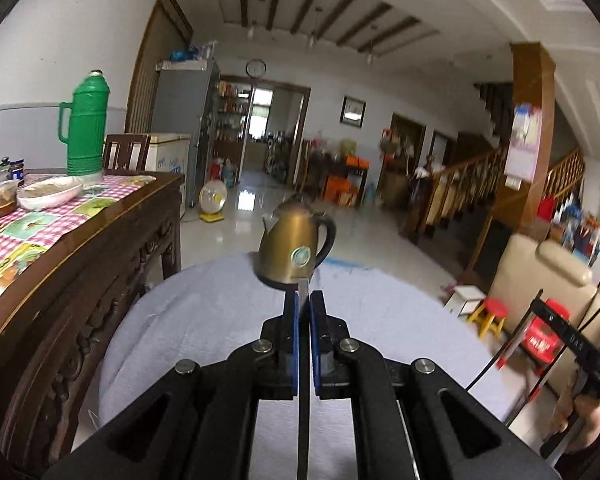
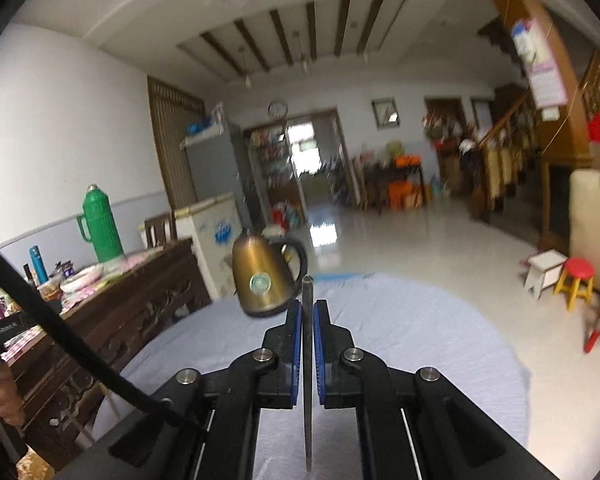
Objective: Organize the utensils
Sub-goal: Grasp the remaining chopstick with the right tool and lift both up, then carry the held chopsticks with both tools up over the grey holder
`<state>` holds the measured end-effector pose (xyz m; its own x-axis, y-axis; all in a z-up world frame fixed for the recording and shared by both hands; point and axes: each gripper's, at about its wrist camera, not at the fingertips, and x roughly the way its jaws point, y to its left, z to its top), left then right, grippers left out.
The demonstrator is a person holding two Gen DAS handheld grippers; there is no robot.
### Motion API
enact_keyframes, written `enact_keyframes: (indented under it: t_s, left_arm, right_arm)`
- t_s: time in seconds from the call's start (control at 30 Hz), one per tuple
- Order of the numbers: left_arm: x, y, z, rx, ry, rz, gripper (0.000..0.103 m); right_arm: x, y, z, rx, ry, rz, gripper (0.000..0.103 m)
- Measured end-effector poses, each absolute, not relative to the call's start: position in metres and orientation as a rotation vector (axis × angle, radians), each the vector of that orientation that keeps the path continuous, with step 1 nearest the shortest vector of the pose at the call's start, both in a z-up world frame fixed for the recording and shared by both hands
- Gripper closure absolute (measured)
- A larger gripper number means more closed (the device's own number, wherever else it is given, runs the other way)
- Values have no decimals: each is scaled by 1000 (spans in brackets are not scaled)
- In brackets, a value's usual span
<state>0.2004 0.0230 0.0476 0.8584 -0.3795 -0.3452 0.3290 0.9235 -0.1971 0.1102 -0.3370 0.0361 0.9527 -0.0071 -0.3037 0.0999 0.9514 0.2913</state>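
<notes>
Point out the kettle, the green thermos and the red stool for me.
kettle (image 1: 296,246), left wrist view, on its brass body.
green thermos (image 1: 86,128), left wrist view, on its ribbed side.
red stool (image 2: 579,270), right wrist view, on its round seat.

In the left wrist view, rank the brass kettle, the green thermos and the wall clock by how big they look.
Largest to smallest:
1. green thermos
2. brass kettle, close to it in size
3. wall clock, clearly smallest, though farthest away
</notes>
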Motion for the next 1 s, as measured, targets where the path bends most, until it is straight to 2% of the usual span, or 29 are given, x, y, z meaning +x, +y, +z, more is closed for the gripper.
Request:
enact_keyframes:
  t_s: [0.43, 0.73, 1.0]
  left_arm:
    - [141, 29, 84, -285, 274, -507, 98]
    - [132, 9, 77, -355, 129, -507, 98]
    - [150, -9, 58, -386, 142, -474, 98]
  right_arm:
    - [39, -320, 78, 287, 235, -47, 97]
    - [21, -299, 93, 242, 230, -6, 97]
    - [4, -305, 87, 284, 265, 25, 97]
